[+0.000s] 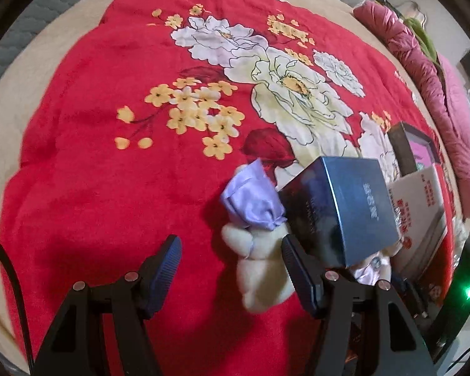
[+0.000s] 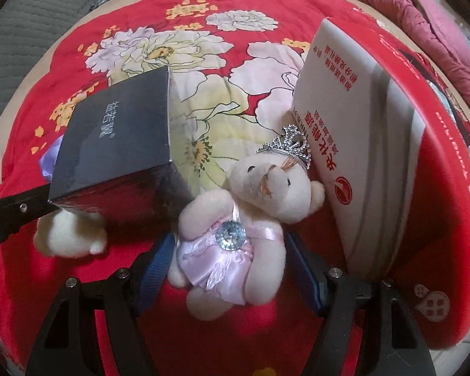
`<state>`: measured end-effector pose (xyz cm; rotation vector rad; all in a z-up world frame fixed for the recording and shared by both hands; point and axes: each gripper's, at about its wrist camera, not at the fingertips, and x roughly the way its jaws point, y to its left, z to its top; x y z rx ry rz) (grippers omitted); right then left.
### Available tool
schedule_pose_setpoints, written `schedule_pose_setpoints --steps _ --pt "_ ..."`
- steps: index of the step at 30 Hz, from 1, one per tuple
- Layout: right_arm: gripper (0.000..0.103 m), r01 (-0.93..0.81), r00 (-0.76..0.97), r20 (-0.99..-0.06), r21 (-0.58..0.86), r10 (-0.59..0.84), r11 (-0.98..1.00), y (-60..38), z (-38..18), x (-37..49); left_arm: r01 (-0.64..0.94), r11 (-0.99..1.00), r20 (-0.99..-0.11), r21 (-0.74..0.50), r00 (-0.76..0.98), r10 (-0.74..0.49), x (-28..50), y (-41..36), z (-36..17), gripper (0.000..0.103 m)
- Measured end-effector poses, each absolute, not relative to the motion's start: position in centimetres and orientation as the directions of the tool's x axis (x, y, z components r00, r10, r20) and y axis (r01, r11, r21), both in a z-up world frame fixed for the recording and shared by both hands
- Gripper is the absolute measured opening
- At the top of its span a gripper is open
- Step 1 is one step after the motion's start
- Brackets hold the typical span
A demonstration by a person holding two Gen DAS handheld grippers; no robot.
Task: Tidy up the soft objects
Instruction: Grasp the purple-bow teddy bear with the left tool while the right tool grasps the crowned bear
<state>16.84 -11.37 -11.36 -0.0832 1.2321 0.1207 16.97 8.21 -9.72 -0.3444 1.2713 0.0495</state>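
I see a cream plush bear [image 2: 235, 228] with a silver tiara and pink satin dress lying between my right gripper [image 2: 230, 269]'s spread fingers, not squeezed. Its twin in lilac [image 1: 257, 219] lies between my left gripper [image 1: 232, 269]'s open fingers. A dark box [image 2: 116, 144] and white box [image 2: 357, 163] hem them in; the red floral blanket [image 1: 109, 156] beyond lies open.

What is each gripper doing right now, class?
Left gripper: open, around the purple-dressed bear.
Right gripper: open, around the crowned bear.
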Motion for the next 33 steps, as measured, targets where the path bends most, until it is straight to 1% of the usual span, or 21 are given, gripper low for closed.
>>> schedule_pose_setpoints --steps 2,4,7,8,9,10,12,14,16,18,23,27,33 --pt "0.06 -0.149 0.335 -0.94 0.011 0.061 0.989 -11.6 -11.4 16.8 -0.234 0.943 -0.941 -0.236 0.297 -0.162 17.4 8.1 -10.1 0.066" --pt "0.049 -0.166 0.342 -0.936 0.022 0.079 0.986 -11.8 -11.2 16.6 -0.233 0.941 -0.94 -0.246 0.293 -0.174 17.8 7.7 -10.5 0.066" --pt "0.042 -0.203 0.35 -0.93 0.042 0.113 0.978 -12.4 -10.4 16.0 -0.229 0.943 -0.942 -0.241 0.289 -0.17 18.2 7.2 -11.3 0.064" --pt "0.041 -0.216 0.351 -0.928 0.049 0.124 0.975 -12.6 -10.1 15.8 -0.236 0.935 -0.938 -0.266 0.289 -0.193 18.3 7.2 -11.5 0.052" --pt "0.041 -0.231 0.351 -0.926 0.06 0.141 0.971 -12.9 -9.7 15.5 -0.241 0.927 -0.933 -0.288 0.291 -0.214 18.3 7.4 -11.7 0.046" --pt "0.04 -0.24 0.352 -0.923 0.07 0.154 0.968 -13.2 -9.4 15.2 -0.246 0.923 -0.931 -0.297 0.288 -0.223 18.3 7.4 -11.8 0.046" --pt "0.04 -0.262 0.359 -0.913 0.101 0.194 0.96 -13.8 -8.5 14.5 -0.234 0.922 -0.929 -0.307 0.284 -0.237 18.2 7.3 -11.7 0.04" --pt "0.04 -0.275 0.366 -0.902 0.13 0.229 0.953 -14.4 -7.5 13.9 -0.222 0.926 -0.929 -0.304 0.282 -0.238 18.0 7.1 -11.2 0.039" --pt "0.04 -0.3 0.38 -0.89 0.137 0.25 0.944 -14.8 -6.2 13.1 -0.216 0.934 -0.927 -0.285 0.309 -0.212 17.3 7.1 -10.1 0.038" --pt "0.04 -0.318 0.393 -0.876 0.158 0.282 0.935 -15.0 -4.8 12.4 -0.206 0.947 -0.925 -0.247 0.34 -0.167 16.3 6.9 -8.4 0.038" --pt "0.04 -0.374 0.465 -0.821 0.159 0.332 0.914 -15.7 -0.1 11.0 -0.168 0.97 -0.906 -0.176 0.413 -0.093 14.0 6.0 -3.3 0.039" --pt "0.04 -0.39 0.511 -0.785 0.151 0.351 0.908 -17.4 3.2 10.4 -0.129 0.978 -0.886 -0.167 0.455 -0.091 12.9 4.4 0.3 0.039" --pt "0.04 -0.34 0.566 -0.751 0.162 0.34 0.926 -21.7 6.4 9.9 -0.039 0.987 -0.845 -0.155 0.523 -0.112 12.5 -0.2 4.9 0.039"
